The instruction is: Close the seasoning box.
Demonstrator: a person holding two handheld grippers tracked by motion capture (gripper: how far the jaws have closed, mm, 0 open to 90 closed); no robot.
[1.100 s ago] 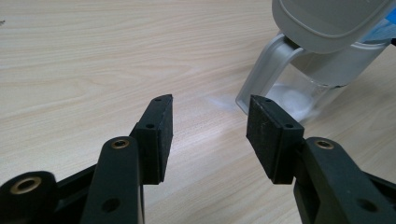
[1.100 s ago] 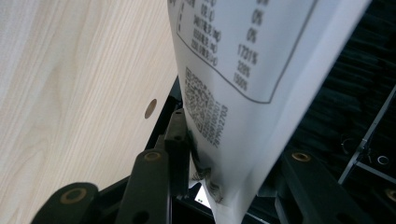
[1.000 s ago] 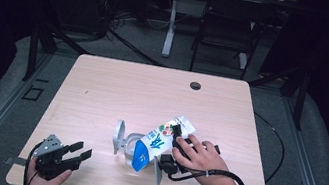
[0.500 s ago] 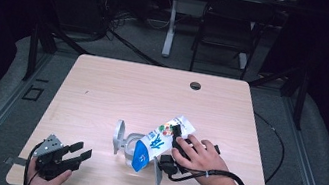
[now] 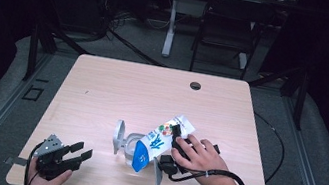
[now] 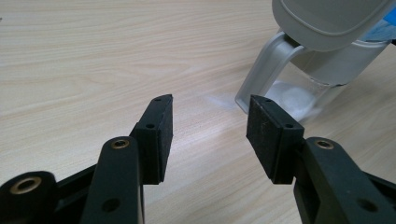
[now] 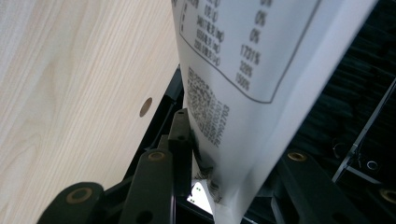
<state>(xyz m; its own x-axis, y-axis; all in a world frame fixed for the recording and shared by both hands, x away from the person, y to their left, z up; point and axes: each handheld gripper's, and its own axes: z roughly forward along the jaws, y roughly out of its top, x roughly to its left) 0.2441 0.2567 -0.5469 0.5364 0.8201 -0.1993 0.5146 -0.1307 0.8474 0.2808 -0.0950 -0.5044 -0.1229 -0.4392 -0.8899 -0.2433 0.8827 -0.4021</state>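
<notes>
Near the surface's front edge: clear jug [image 5: 127,146], lid swung up, standing on the surface [image 5: 116,94].
Carton [image 5: 159,141]: tilted over the jug's mouth, top end down, touching its rim.
Right tongs [image 5: 173,144]: clamped on the carton's upper end, right of the jug.
Left tongs [image 5: 83,152]: jaws apart, nothing between, left of the jug, pointed toward it.

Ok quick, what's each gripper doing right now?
Left gripper: open, nothing between its fingers.
Right gripper: shut on the carton, tilted over the pitcher.
</notes>
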